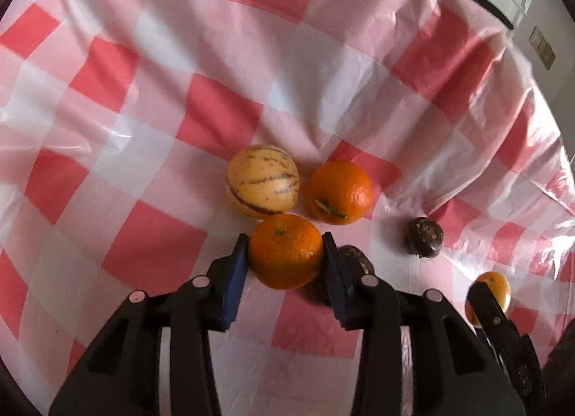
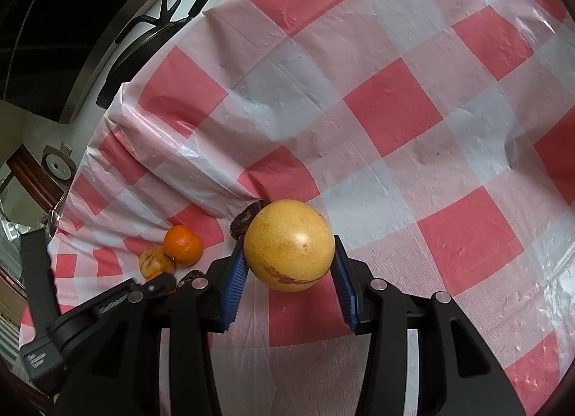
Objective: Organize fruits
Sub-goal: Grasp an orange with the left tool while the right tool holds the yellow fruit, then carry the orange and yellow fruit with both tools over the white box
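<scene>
Left tongs (image 1: 286,254) clamp the tangerine (image 1: 285,252) between them.

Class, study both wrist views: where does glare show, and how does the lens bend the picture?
Left wrist view: glare on the tablecloth at its crumpled right side; the checks bow outward and the corners go dark. Right wrist view: glare streaks on the folds at left, a soft highlight on the yellow fruit, the same bowed checks.

The left gripper (image 1: 286,254) is sitting low in the frame's centre, its blue pads pressing a held fruit. The right gripper (image 2: 289,265) is angling downward at lower centre, likewise clamping.
</scene>
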Demonstrator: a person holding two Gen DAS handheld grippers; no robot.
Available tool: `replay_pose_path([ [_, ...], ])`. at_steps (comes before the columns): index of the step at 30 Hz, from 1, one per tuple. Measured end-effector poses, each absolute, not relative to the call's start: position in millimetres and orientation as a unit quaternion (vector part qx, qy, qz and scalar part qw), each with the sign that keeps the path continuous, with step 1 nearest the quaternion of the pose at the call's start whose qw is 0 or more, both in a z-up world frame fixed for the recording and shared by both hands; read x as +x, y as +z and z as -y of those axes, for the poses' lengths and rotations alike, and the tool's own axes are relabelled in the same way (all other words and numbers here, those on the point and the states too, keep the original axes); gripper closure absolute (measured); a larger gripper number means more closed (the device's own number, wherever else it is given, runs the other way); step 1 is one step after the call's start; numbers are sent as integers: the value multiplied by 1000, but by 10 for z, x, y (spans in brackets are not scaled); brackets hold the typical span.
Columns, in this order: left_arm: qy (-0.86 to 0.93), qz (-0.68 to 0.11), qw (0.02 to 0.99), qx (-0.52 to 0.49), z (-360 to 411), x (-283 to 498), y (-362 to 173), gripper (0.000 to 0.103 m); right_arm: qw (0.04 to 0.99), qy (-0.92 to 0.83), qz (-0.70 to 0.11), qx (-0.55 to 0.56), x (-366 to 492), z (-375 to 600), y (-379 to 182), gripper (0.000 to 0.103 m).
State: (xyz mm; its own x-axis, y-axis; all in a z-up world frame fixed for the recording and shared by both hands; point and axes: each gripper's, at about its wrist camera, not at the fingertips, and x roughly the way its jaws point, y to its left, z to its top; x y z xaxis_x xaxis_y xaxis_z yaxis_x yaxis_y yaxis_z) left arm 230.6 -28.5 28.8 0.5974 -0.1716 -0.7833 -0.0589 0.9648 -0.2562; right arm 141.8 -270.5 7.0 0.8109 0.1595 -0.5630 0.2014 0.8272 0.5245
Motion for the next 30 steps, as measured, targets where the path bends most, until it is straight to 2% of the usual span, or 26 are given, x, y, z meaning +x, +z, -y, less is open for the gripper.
replay_pose_path([
  [8, -21, -376, 924, -68, 275, 1472, 520, 63, 904, -8, -306, 298, 1416, 2721, 69, 58],
  [14, -34, -330, 941, -66, 101, 597, 571, 62, 907, -6, -302, 292, 1405, 2711, 82, 58],
  [25, -10, -306, 948, -91, -192, 287, 514, 62, 914, 3, -289, 284, 1298, 2675, 152, 58],
  [30, -2, -309, 945, -108, -427, 81, 492, 62, 924, 24, -304, 232, 896, 2373, 259, 58],
])
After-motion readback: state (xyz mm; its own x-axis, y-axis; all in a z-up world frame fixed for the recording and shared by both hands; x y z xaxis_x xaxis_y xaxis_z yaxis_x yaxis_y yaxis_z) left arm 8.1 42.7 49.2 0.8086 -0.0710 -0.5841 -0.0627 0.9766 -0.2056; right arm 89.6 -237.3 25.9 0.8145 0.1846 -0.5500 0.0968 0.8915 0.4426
